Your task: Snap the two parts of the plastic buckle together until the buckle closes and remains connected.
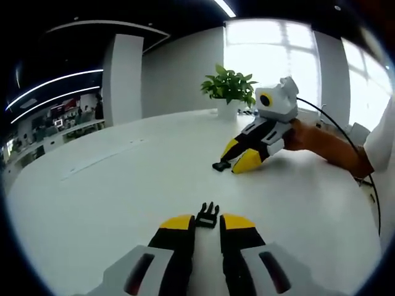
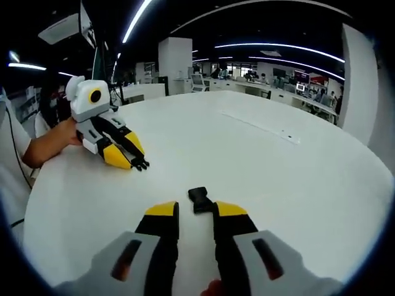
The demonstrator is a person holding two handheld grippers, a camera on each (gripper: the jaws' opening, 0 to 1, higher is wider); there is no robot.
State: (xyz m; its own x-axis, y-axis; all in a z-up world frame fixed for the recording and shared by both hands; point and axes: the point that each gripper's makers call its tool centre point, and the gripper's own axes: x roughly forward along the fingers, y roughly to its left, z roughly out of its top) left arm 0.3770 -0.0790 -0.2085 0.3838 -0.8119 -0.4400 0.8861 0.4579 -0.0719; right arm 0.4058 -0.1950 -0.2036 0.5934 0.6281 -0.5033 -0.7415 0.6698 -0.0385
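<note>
The black pronged buckle half (image 1: pixel 208 216) sits pinched between the yellow tips of my left gripper (image 1: pixel 208 223), prongs pointing away, low over the white table (image 1: pixel 123 203). The black socket half (image 2: pixel 199 200) is held the same way at the tips of my right gripper (image 2: pixel 196 211). In the left gripper view, the right gripper (image 1: pixel 237 161) rests on the table further off with the socket half (image 1: pixel 221 165) sticking out of its tips. The right gripper view shows the left gripper (image 2: pixel 131 159) at the left with the pronged half (image 2: pixel 140 164). The two halves are well apart.
A potted green plant (image 1: pixel 229 89) stands at the table's far edge by the window. A person's orange sleeve (image 1: pixel 330 148) and hand (image 2: pixel 52 143) lie on the table behind the grippers. A black cable (image 1: pixel 364 166) runs past the sleeve. Office desks stand beyond the table.
</note>
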